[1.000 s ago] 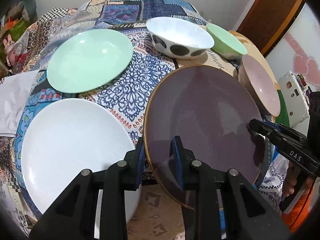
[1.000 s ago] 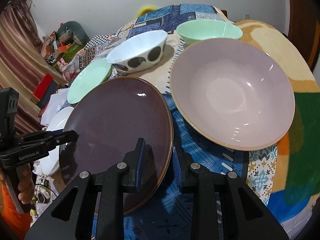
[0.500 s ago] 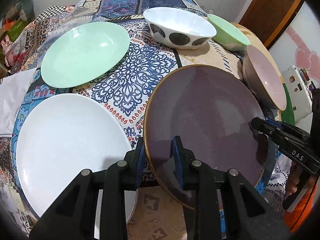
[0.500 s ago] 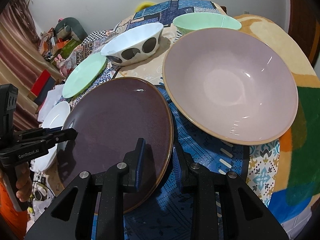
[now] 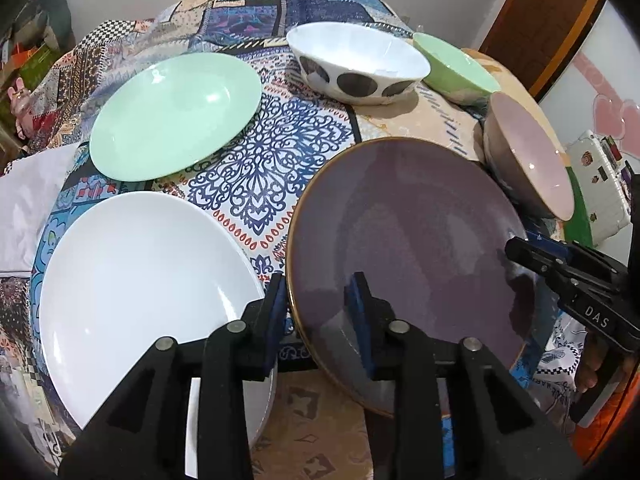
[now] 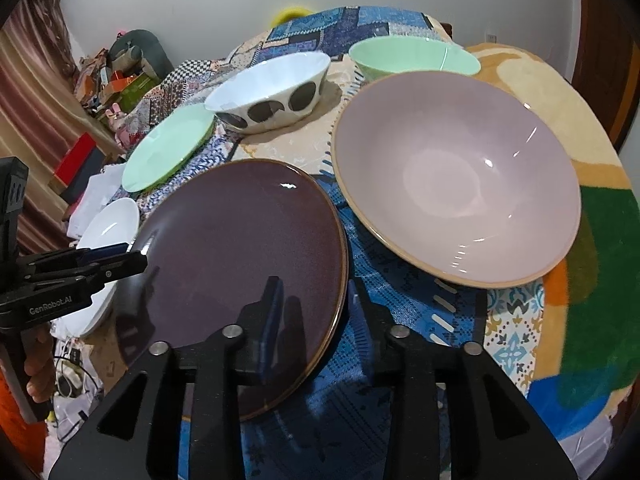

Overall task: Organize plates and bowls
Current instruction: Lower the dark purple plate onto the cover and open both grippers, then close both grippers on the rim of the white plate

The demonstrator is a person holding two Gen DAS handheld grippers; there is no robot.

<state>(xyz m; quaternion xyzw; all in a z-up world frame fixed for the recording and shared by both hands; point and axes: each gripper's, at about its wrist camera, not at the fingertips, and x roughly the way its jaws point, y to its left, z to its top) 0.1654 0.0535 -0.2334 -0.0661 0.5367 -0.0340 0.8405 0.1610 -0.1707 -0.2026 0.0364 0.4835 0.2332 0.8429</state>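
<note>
The purple plate [image 5: 404, 240] lies flat on the patterned tablecloth [image 5: 256, 168], and everything else is placed from it. The left gripper [image 5: 318, 308] comes down steeply onto the plate's near-left rim, one finger outside the gold edge and one over the plate's face. Its jaws are opening, with the rim between them; a gap shows on both sides, so the pads no longer press on it. In the right wrist view this left gripper [image 6: 138, 258] reaches in from the plate's left side, held by a hand [image 6: 38, 376] low at the frame's edge.

The right gripper [image 6: 314, 312] tilts down over the plate's [image 6: 240, 256] opposite rim, its left finger above the plate's face and its right finger beyond the edge, over the cloth. Its jaws are opening too, the rim between them and free of the pads. Seen from the left wrist, the right gripper [image 5: 514, 250] points in level across the plate's right edge.

The white plate [image 5: 148, 300] lies just left of the purple plate, close to its rim. The mint plate [image 5: 176, 116] sits beyond it to the left. The pink bowl [image 6: 456, 176] stands just right of the purple plate. The spotted white bowl [image 5: 356, 66] and the green bowl [image 5: 456, 70] stand behind it, side by side.
</note>
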